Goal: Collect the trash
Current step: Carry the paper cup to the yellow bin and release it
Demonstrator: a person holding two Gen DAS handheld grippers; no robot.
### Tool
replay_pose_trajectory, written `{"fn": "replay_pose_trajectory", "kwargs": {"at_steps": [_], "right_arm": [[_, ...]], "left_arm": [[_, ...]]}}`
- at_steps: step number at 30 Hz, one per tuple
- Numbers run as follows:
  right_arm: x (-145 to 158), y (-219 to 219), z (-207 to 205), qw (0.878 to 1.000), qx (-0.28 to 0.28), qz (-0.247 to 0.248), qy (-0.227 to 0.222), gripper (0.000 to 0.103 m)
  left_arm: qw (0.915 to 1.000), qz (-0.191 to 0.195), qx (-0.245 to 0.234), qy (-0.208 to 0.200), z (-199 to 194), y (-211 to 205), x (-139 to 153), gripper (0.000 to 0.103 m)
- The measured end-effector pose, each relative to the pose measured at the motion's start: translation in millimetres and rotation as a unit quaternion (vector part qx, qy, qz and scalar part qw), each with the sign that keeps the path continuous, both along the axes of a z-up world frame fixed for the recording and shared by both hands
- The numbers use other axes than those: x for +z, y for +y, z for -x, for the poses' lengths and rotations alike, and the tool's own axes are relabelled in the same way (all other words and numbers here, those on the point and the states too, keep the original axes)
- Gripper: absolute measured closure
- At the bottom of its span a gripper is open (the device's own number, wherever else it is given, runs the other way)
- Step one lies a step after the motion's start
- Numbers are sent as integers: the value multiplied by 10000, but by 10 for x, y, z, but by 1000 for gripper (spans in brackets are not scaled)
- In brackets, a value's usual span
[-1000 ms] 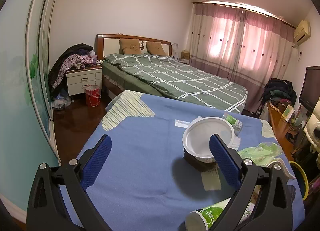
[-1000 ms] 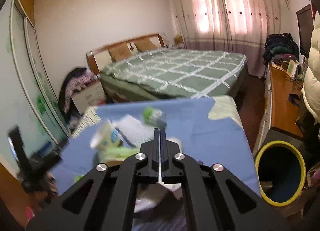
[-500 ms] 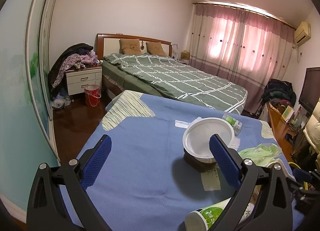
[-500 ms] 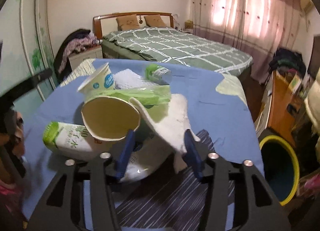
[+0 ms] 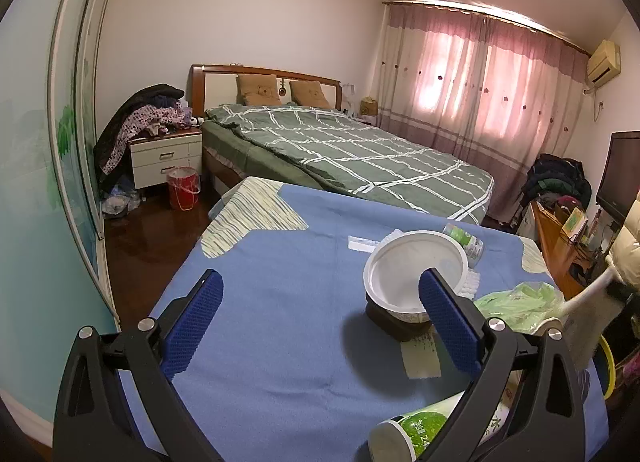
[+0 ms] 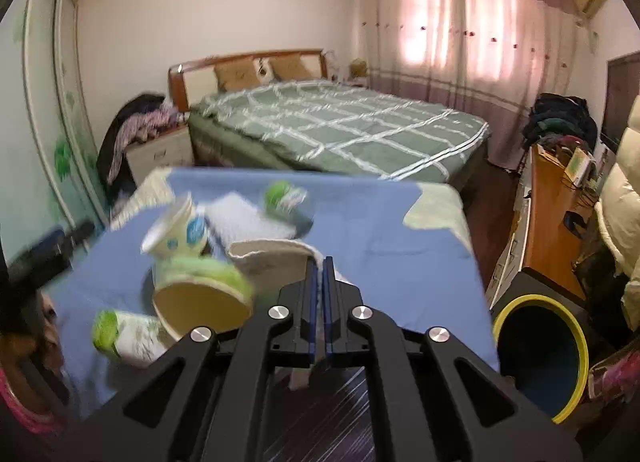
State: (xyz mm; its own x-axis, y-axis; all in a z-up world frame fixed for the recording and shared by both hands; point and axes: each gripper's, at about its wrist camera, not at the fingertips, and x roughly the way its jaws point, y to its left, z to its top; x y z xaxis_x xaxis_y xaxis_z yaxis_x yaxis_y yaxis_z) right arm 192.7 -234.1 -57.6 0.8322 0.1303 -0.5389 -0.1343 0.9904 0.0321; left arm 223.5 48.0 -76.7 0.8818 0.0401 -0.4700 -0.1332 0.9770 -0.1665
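Trash lies on the blue table (image 6: 400,230), and one piece, a white paper sheet (image 6: 272,258), is pinched between the closed fingers of the right tool (image 6: 319,274). The sheet spreads away from the tool to the left and forward, above the table. The bin with yellow rim (image 6: 540,354) stands on the floor to the right of this tool and lower, so I judge the coming move goes rightward. The left tool (image 5: 320,318) is wide open and holds nothing; the white bowl (image 5: 414,274) is near its right finger.

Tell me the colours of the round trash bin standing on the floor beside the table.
The round trash bin has a yellow rim and a dark blue inside, shown best in the right wrist view.
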Motion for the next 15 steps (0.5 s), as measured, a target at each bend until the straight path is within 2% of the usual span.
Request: {"fn": "replay_pose_trajectory", "kwargs": {"at_steps": [7,10,12,13,15], "right_arm": [[346,-204,140,9968,154,-694,-371,100],[453,-133,154,9974,280,-542,-387,100],[548,-212,204,9946,188,-823,-603,100],[570,-202,196,9953,150,-744,-604,100],[526,-105,124,9977,315,-524,-287,100]], "left_arm": [[10000,-44,-32,45,-29,-42,-18,6],[10000,-42,-32,54,-35,-36,-21,6],[9999,-41,-47,81,-43,-45,-28,6],[9999,-35,-48,83,-42,-36,-29,6],[9999,-37,-53,86,-43,-37,-31,6]]}}
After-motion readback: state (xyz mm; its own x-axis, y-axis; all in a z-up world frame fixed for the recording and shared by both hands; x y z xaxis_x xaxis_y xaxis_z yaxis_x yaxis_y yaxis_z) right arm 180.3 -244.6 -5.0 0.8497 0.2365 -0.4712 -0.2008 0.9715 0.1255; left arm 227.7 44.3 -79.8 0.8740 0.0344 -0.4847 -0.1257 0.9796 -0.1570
